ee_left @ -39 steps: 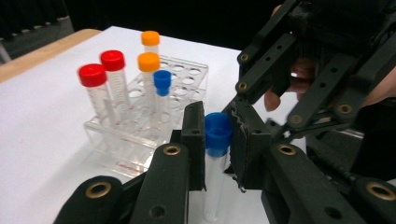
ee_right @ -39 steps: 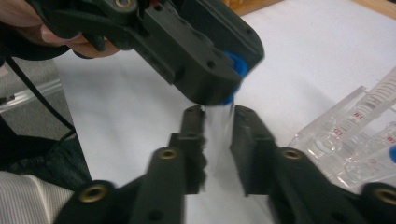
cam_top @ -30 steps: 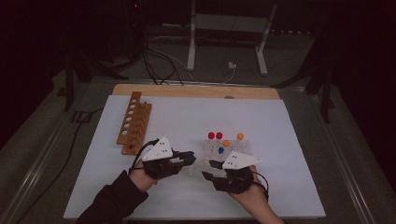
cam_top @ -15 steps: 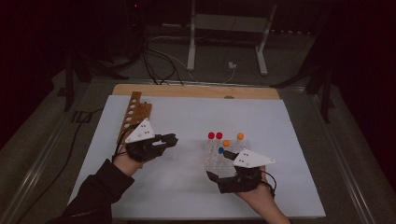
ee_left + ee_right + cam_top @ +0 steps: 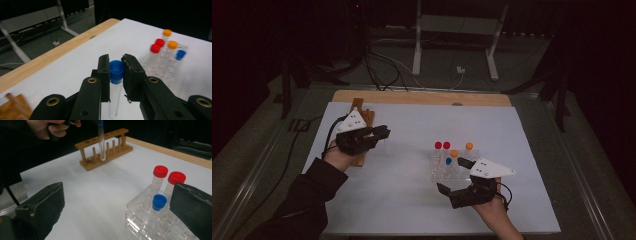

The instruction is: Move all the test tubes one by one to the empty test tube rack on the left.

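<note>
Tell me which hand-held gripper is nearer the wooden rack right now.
Left. The left hand-held gripper hangs right beside the wooden rack, holding a blue-capped tube. The right hand-held gripper sits across the mat by the clear rack.

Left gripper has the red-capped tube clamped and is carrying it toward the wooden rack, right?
Not quite: the tube clamped in the left gripper has a blue cap, not red, as the left gripper view shows. It is indeed near the wooden rack.
</note>
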`<state>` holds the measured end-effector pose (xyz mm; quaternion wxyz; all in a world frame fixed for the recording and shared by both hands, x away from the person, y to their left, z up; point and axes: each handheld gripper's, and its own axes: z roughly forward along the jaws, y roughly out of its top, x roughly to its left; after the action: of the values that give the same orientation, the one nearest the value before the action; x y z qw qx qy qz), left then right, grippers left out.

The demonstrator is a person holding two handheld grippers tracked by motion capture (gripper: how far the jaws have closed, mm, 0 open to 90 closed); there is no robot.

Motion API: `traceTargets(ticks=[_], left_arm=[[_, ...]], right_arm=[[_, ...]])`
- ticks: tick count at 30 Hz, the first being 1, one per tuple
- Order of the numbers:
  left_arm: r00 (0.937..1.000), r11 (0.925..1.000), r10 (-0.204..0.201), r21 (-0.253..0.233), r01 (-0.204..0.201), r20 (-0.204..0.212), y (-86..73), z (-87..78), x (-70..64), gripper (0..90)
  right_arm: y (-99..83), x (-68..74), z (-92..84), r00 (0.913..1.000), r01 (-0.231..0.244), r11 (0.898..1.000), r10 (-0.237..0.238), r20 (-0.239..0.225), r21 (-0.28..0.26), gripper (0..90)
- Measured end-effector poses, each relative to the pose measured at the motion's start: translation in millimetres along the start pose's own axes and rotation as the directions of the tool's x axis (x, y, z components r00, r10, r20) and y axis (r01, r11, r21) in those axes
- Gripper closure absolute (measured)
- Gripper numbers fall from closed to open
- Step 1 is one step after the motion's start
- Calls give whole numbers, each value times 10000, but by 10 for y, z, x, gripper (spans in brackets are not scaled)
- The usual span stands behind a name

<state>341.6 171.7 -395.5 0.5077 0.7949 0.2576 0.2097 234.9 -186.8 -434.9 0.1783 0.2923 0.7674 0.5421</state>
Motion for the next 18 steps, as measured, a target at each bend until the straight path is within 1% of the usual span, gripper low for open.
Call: traceTargets(ticks=[5,7,8,10,12,14,16,18], left_arm=[[9987,9997,-212,-90,208,-455,63,-42,184,780],[9975,9997,-252,-65,248,-656,94,-50,258,780],[9968,9997,-260,-56,257,-755,102,-52,280,780],[9953,9995,-317,-60,312,-913,115,-56,341,780],[9936,9994,-336,-103,327,-1081,117,-55,395,780],[9916,9987,-494,-143,480,-1193,119,-54,466,780],[9896,9987,-509,-138,494,-1349,122,-48,516,780],[9871,9980,-621,-166,603,-1477,126,-43,574,780]], right_arm=[[6,-3,-17,9998,90,9999,-88,163,-82,0],[6,-13,-21,9997,-40,9999,43,224,-145,0],[4,-21,-25,9999,-87,9997,91,138,-231,0],[4,-22,-22,9998,-69,9998,72,187,-164,0],[1,-22,-25,9999,-48,9997,51,153,-235,0],[3,-14,-24,9998,29,9997,-25,191,-230,0],[2,-13,-22,9998,44,9997,-38,216,-235,0],[-2,-14,-22,9998,4,9995,2,200,-302,0]])
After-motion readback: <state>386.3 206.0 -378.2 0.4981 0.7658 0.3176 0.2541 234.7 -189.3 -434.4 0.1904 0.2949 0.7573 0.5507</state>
